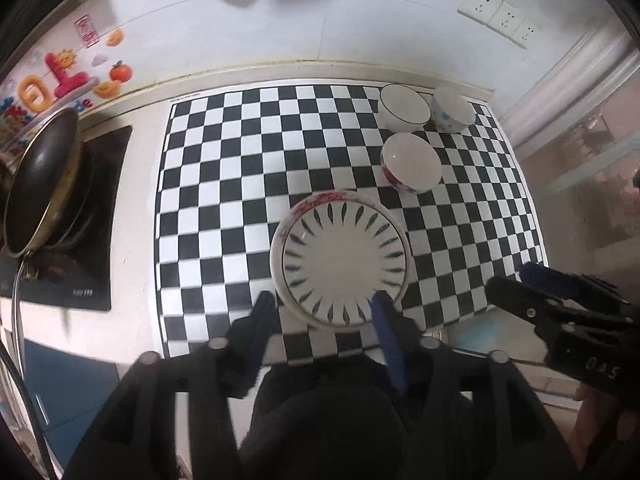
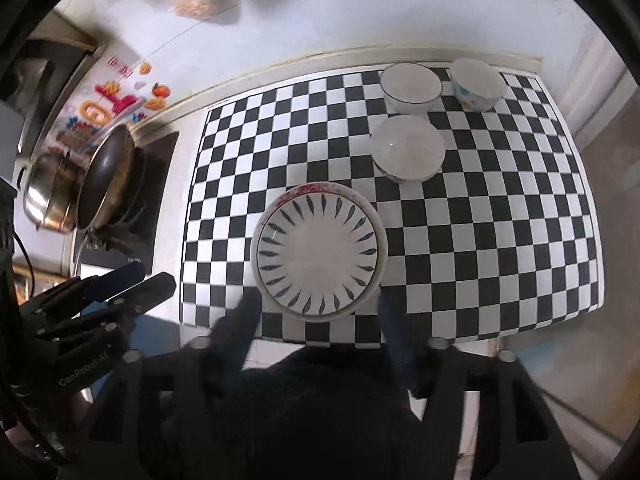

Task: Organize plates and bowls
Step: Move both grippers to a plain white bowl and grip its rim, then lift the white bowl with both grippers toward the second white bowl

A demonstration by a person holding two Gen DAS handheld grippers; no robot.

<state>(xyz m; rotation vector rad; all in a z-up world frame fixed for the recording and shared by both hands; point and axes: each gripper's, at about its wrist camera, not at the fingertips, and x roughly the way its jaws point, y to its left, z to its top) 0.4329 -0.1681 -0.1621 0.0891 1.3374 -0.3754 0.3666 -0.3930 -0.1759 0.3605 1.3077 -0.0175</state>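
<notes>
A white plate with blue leaf marks (image 1: 340,258) (image 2: 318,248) lies on a red-patterned plate (image 1: 320,199) near the front of the checkered mat (image 1: 240,160). Behind it to the right stand three bowls: one with a red pattern (image 1: 412,162) (image 2: 408,148), a white one with a dark rim (image 1: 405,106) (image 2: 410,86), and one with blue spots (image 1: 454,110) (image 2: 476,82). My left gripper (image 1: 322,304) (image 2: 154,274) hovers open above the plates' near edge, holding nothing. Over the same edge my right gripper (image 2: 316,304) (image 1: 512,278) is open and empty.
A dark frying pan (image 1: 44,176) (image 2: 104,176) leans on the black stove (image 1: 92,216) left of the mat, with a steel pot (image 2: 48,192) beside it. A wall with sockets (image 1: 500,16) runs behind the counter. The counter drops off at the right and front.
</notes>
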